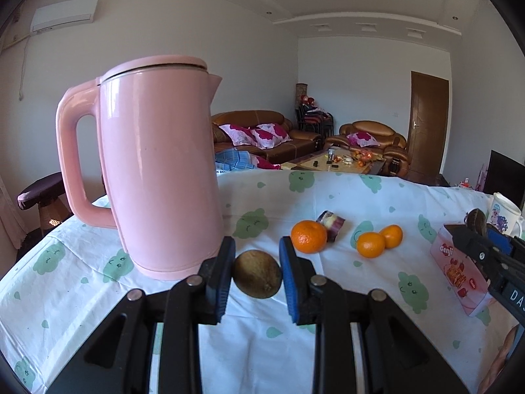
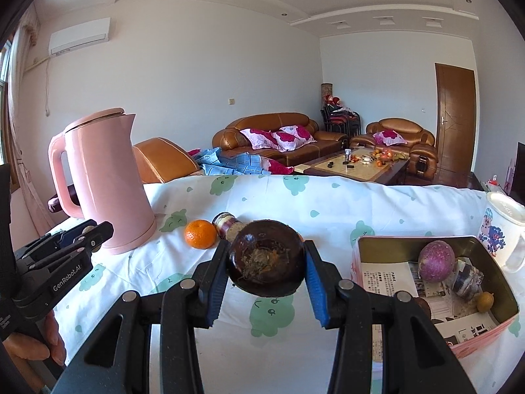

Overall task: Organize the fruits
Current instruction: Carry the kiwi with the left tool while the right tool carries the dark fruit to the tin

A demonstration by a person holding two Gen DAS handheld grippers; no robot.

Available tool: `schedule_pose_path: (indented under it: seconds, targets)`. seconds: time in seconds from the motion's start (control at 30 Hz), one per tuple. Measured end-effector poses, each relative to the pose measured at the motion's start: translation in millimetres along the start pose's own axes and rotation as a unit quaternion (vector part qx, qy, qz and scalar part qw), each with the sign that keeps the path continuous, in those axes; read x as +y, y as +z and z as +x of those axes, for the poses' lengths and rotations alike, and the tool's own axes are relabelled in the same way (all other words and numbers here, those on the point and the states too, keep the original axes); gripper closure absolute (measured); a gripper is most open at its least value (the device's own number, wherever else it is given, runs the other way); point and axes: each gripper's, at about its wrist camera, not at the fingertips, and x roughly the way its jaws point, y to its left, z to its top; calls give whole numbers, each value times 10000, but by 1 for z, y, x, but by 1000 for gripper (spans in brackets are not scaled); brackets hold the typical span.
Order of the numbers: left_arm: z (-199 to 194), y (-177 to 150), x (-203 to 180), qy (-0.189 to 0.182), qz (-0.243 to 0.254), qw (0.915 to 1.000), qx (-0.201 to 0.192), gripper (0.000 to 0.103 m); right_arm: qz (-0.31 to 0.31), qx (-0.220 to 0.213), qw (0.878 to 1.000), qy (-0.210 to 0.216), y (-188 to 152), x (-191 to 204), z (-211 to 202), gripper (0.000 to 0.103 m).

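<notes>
Left wrist view, jaws: left gripper (image 1: 257,269) closed on a small brown fuzzy fruit, a kiwi by the look of it (image 1: 257,274), its blue pads pressing both sides and the fruit held clear of the cloth
Right wrist view, jaws: right gripper (image 2: 266,272) partly closed on a dark brown rounded fruit (image 2: 265,264), wider than the kiwi, with a dry fibrous patch on the face turned to the camera; what kind it is I cannot tell
Step in hand: both fruits look picked up and lifted, carried above the table (image 1: 328,197), which suggests the transfer stage rather than the pick
Destination, as I judge it: open pink tin box (image 2: 485,331) at the right edge of the table, paper-lined, already holding a round purple fruit (image 2: 436,262), a small yellow fruit (image 2: 485,301) and a dark striped piece (image 2: 467,279)
Next move calls for: swinging the right gripper over the box rim and lowering before release; the left one has further to travel, across the table
Left on the cloth: three mandarins (image 1: 309,236) (image 1: 370,244) (image 1: 392,236) near the middle, and a purple-skinned cut chunk (image 1: 332,223) touching the nearest one
Obstacles: pink kettle (image 1: 157,164) just behind the left gripper; white cartoon mug (image 2: 502,226) just beyond the box
</notes>
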Motion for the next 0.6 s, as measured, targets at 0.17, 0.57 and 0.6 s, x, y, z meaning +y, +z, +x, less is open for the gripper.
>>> schedule_pose_path:
  seconds: [0.17,0.57,0.6]
  targets:
    - [-3,-1,-6,-122,-31,9999,26,74,-79,-21,9999,-92,-2,-8,-4,57]
    - [-6,-3,-47,-290,73,9995,115,74,-15,-78,9996,-288,-2,-41,-15,57]
    - [-6,-2,-52,-307,99,9994,119,74,3,-82,9995,-308,-1,-44,-15,57]
